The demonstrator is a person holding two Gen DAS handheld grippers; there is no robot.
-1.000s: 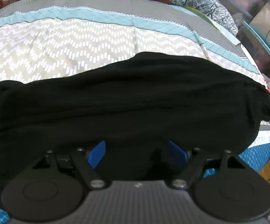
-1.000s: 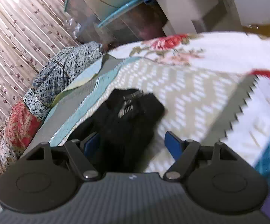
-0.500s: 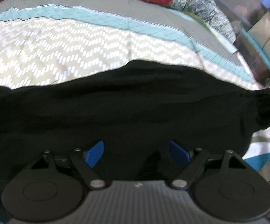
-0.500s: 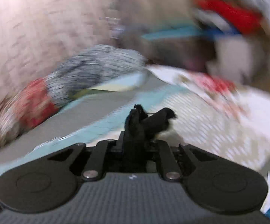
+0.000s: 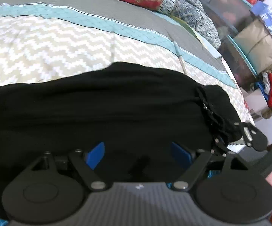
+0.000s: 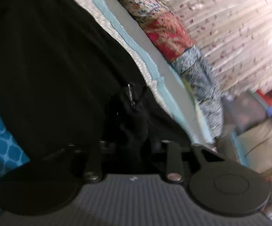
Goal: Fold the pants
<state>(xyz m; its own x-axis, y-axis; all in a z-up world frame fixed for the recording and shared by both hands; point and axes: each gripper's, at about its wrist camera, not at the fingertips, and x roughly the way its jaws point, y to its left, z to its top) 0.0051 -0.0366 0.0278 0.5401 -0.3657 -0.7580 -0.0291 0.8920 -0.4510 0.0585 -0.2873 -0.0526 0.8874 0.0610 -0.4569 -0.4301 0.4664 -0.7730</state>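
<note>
Black pants (image 5: 105, 105) under left hand-held gripper (image 5: 137, 151)

Right claw (image 6: 134, 130) on black pants (image 6: 47, 66), view rolled and blurred.
Its jaws are opening with a bunched, corded bit of the pants between them; the pants cover the chevron bedspread (image 6: 151, 77), patchwork quilt (image 6: 171, 37) beyond.
</note>
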